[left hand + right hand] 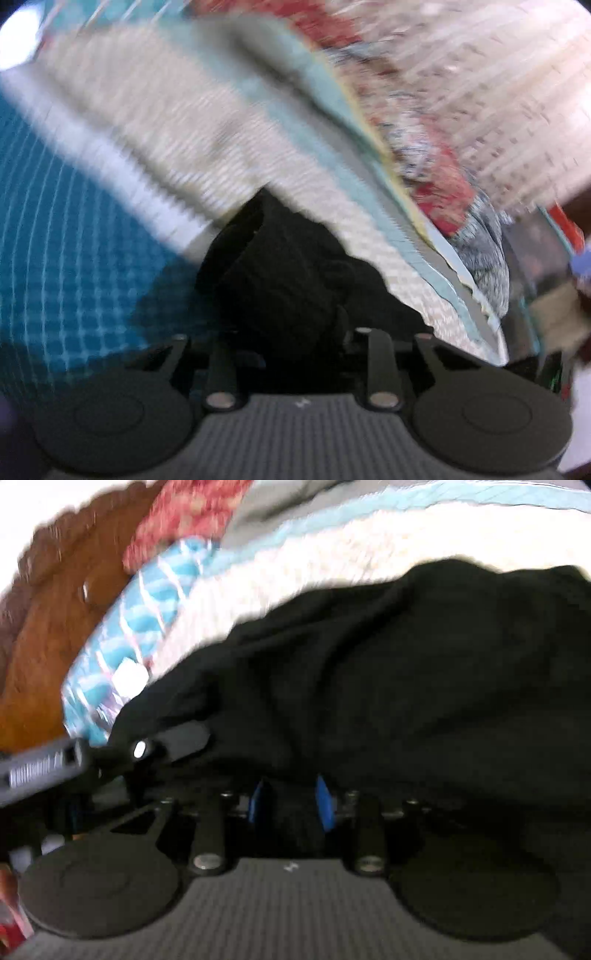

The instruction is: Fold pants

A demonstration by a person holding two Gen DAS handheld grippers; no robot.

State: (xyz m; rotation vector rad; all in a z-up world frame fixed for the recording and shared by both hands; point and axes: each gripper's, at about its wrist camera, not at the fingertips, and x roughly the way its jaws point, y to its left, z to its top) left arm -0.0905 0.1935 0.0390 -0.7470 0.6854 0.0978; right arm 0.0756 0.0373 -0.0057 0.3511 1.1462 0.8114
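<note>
The black pants (pixel 388 672) lie bunched on a white knitted blanket (pixel 332 550). In the right wrist view my right gripper (pixel 291 805) has its blue fingertips (pixel 325 805) close together with black cloth pinched between them. In the left wrist view my left gripper (pixel 295 332) is buried in a bunch of the black pants (pixel 280 280); its fingertips are hidden by the cloth, which it seems to hold. The left gripper's body also shows at the left of the right wrist view (pixel 48 768). Both views are blurred.
A teal checked cloth (pixel 74 258) lies left of the blanket. Red and grey patterned bedding (pixel 443 192) lies at the right. A blue striped fabric (pixel 140 627) and a brown wooden board (pixel 48 627) show at the left of the right wrist view.
</note>
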